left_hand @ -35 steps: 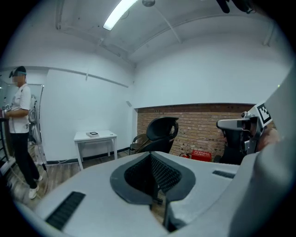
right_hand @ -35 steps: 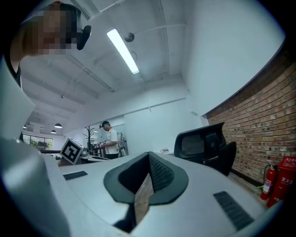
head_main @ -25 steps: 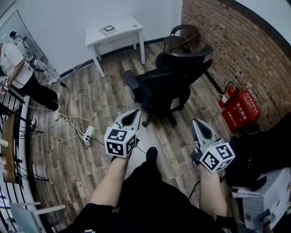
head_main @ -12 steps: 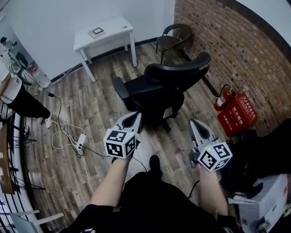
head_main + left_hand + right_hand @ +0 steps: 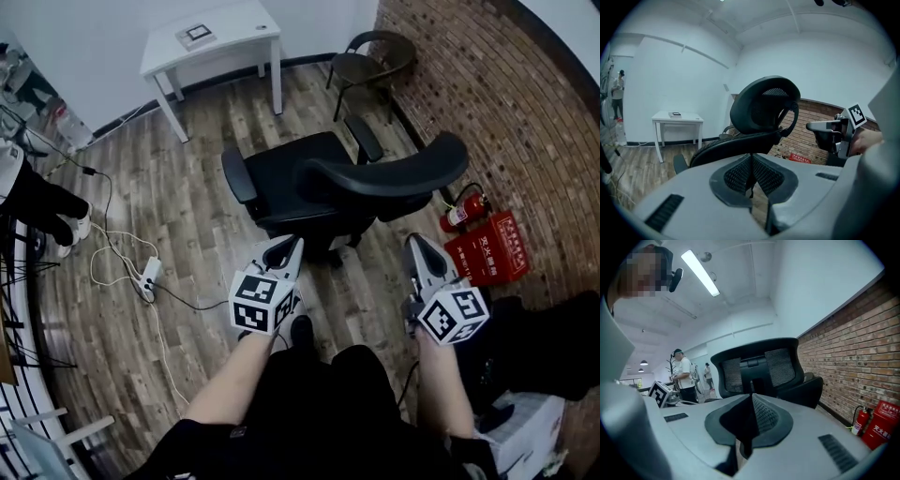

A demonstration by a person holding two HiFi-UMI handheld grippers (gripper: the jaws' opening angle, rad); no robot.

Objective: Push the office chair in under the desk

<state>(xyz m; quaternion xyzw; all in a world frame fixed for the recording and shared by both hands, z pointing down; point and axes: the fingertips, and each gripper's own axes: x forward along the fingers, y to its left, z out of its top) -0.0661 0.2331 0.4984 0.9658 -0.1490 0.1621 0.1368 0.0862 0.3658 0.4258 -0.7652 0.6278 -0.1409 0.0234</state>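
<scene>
my 2 jaw sets are both closed up tight with nothing in them: left gripper (image 5: 292, 244) and right gripper (image 5: 415, 243), just behind the office chair (image 5: 319, 183). it sits well apart from the desk (image 5: 225, 33). my guess: push off-centre and it swivels, or rolls crooked toward the small chair (image 5: 370, 58).

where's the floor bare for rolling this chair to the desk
Bare floorboards run between the office chair and the white desk. Crowded: power strip on the left, fire extinguisher and red box by the brick wall.
</scene>
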